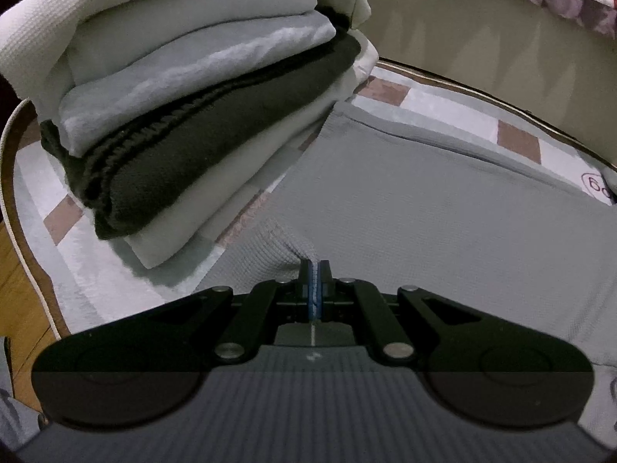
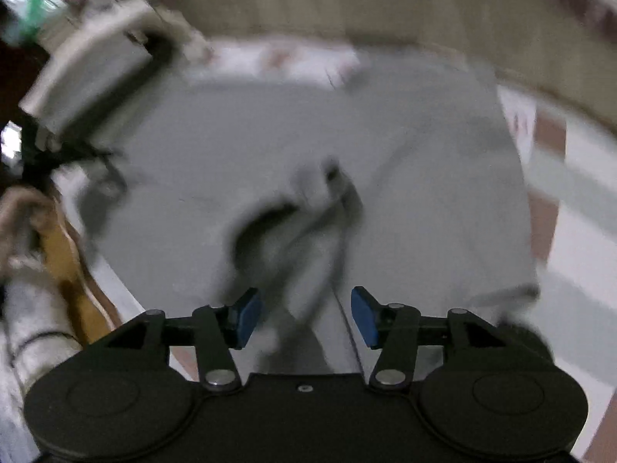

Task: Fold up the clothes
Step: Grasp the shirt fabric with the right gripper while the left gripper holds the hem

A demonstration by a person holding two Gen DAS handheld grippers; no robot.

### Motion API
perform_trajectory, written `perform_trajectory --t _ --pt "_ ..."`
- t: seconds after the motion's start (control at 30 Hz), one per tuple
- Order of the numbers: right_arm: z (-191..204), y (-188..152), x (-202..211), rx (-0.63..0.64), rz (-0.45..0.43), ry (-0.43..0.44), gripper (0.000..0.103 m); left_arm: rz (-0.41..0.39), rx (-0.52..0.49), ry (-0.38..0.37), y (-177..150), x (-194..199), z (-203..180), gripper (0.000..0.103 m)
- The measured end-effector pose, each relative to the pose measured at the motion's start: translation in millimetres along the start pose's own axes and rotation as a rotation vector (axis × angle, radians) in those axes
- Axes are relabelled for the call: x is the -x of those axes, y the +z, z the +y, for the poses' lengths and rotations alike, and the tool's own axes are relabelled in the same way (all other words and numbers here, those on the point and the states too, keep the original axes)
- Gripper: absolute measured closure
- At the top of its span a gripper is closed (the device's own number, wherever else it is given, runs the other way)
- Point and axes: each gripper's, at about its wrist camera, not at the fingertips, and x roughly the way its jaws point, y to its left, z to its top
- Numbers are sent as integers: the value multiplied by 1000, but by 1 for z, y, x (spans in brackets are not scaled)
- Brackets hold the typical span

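a stack of folded clothes (image 1: 185,88) stands at the upper left of the left wrist view. from the top down it consists of a white waffle-knit piece, a pale grey piece, a light blue-grey fleece, a black knit (image 1: 216,154) and a white piece at the base. the stack sits just beside the far left corner of the grey garment (image 1: 443,208) and does not cover it. in the right wrist view the same stack (image 2: 96,85) appears blurred at the upper left. a tan and white cloth lies at the left edge of that view, too blurred to identify.

the working surface is a patchwork quilt (image 1: 516,141) of white, pale green and brown squares, with a brown piped border. a wooden floor (image 1: 15,281) shows at the lower left. a beige panel (image 1: 462,38) rises behind the quilt, with a purple ruffle above it.

the grey garment lies spread flat across the quilt and has a waffle texture. in the right wrist view its centre (image 2: 308,200) is bunched into raised folds.

the left hand-held gripper (image 1: 316,266) is pressed together, with its blue pads pinching a raised fold of the grey garment at the near edge. the right hand-held gripper (image 2: 306,318) is spread, with its blue pads (image 2: 246,318) apart and above the bunched cloth; nothing is clamped between them.
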Motion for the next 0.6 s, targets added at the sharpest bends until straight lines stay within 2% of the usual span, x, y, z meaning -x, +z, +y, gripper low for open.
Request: perform_trajectory --t 0.1,0.17,0.23,0.27,0.3,0.33,0.4,0.5,0.6 --pt "3 6 -23 18 45 12 46 9 12 -8 1 -2 2 102" --pt "7 15 -33 15 6 56 45 12 22 -19 1 -5 3 102" --pt "9 23 -42 -7 -26 88 46 15 28 -62 1 -10 3 101" --pt "10 24 -43 8 -48 78 49 14 26 -64 1 -11 2 101" --pt "11 25 -43 24 -70 68 62 13 25 -66 0 -12 1 101" --pt "13 26 -43 41 -94 57 99 13 23 -69 0 -13 1 101" --pt "18 28 -23 109 -186 3 99 7 19 -71 -1 -14 -1 102" --pt "11 28 10 55 -306 -16 101 -85 -1 -26 2 1 -2 102" --pt "4 28 29 28 -353 -63 101 -181 -11 -3 5 19 -3 102"
